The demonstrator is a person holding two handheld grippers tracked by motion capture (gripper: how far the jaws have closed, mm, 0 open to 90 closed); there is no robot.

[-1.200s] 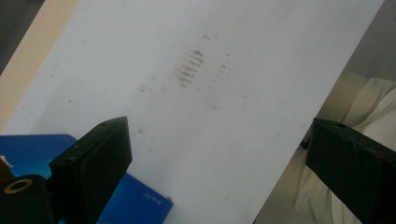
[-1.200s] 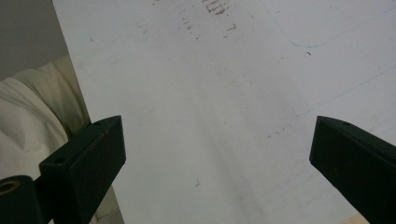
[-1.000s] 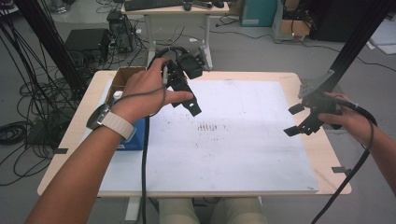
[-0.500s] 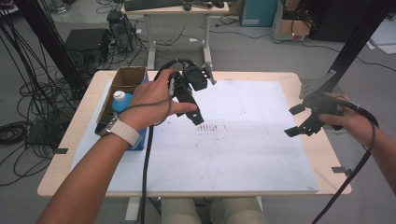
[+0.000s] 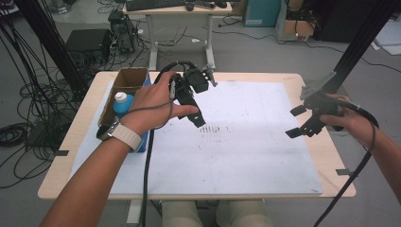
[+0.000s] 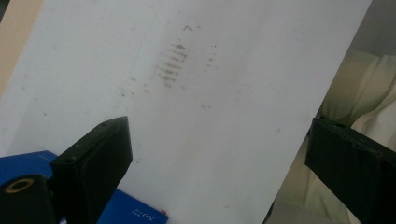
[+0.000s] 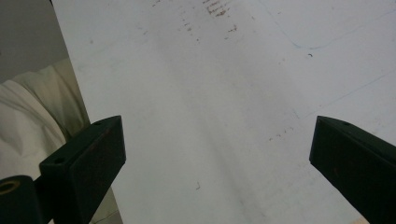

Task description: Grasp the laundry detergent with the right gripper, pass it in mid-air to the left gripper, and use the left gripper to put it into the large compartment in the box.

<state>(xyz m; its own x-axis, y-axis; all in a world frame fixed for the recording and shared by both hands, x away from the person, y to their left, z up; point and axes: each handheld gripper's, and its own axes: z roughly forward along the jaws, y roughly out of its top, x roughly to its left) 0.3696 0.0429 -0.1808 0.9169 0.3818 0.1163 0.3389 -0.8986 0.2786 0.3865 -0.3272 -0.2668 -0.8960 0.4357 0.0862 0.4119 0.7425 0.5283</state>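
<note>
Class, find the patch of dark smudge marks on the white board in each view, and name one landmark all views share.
High view: smudge marks mid-board, just below the left tongs.
Left gripper view: upper centre.
Right gripper view: top edge.
Shared landmark: the white board.

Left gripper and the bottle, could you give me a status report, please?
Left gripper open, empty, above white board. Right gripper open, empty. Blue-capped bottle untouched beside cardboard box.

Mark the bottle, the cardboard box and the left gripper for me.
bottle [image 5: 122, 102]: high view, on its white cap and blue shoulder.
cardboard box [image 5: 131, 75]: high view, on its open far end.
left gripper [image 6: 219, 154]: left gripper view, midway between its two black, widely parted fingertips.
</note>
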